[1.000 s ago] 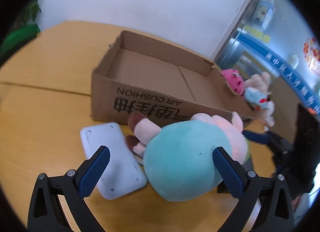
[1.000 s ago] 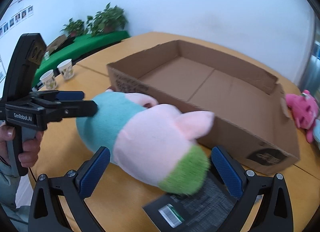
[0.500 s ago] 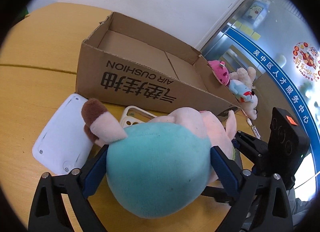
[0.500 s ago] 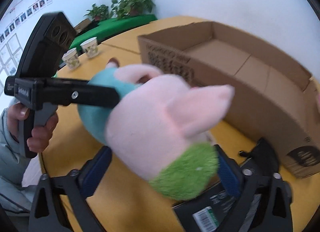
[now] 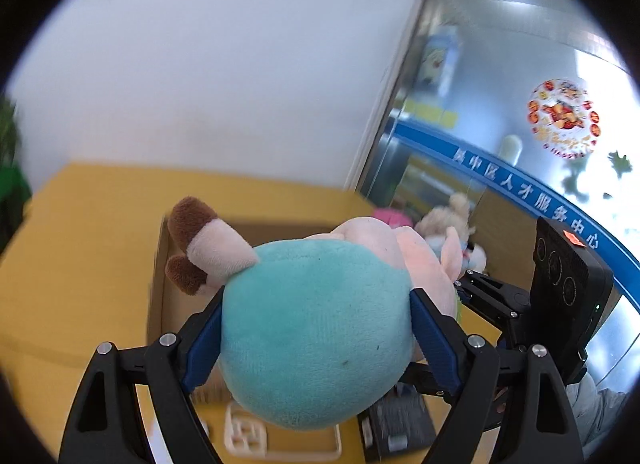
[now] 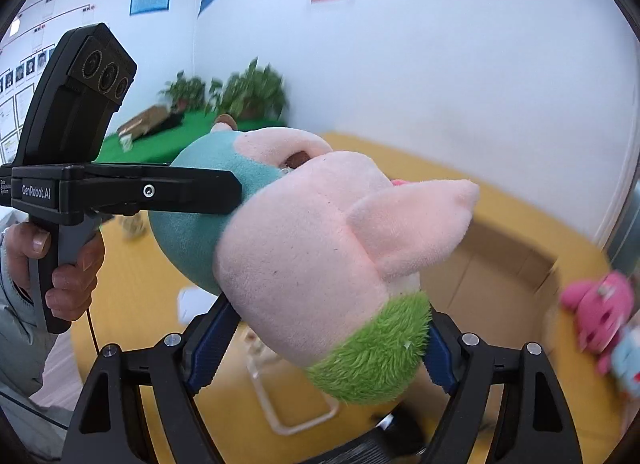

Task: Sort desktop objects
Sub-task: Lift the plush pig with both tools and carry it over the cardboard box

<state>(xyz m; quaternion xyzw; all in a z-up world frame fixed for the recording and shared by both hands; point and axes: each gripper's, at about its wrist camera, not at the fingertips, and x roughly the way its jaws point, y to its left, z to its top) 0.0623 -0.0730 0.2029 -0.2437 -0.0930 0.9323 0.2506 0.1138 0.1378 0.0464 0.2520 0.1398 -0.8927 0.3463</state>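
So the plush (image 5: 316, 328) is up in the air over the desk (image 5: 80, 248), carried between both grippers at once. The left gripper (image 5: 316, 338) has its jaws squeezing in on the teal rear end, blue pads dug into the fabric on either side. The right gripper (image 6: 316, 344) is doing the same at the other end, jaws closing on the pink head just by the green tuft. The long axis runs roughly level from one gripper to the other: brown-tipped feet and teal back toward the left one, pink ear and green tuft toward the right one. In the right view the left gripper (image 6: 236, 193) comes in from the side with a hand (image 6: 60, 264) on its grip. The box (image 6: 500, 276) sits open on the desk below and beyond the plush, with a pink toy (image 6: 600, 312) just past its far end. Everything down there is pretty blurred.
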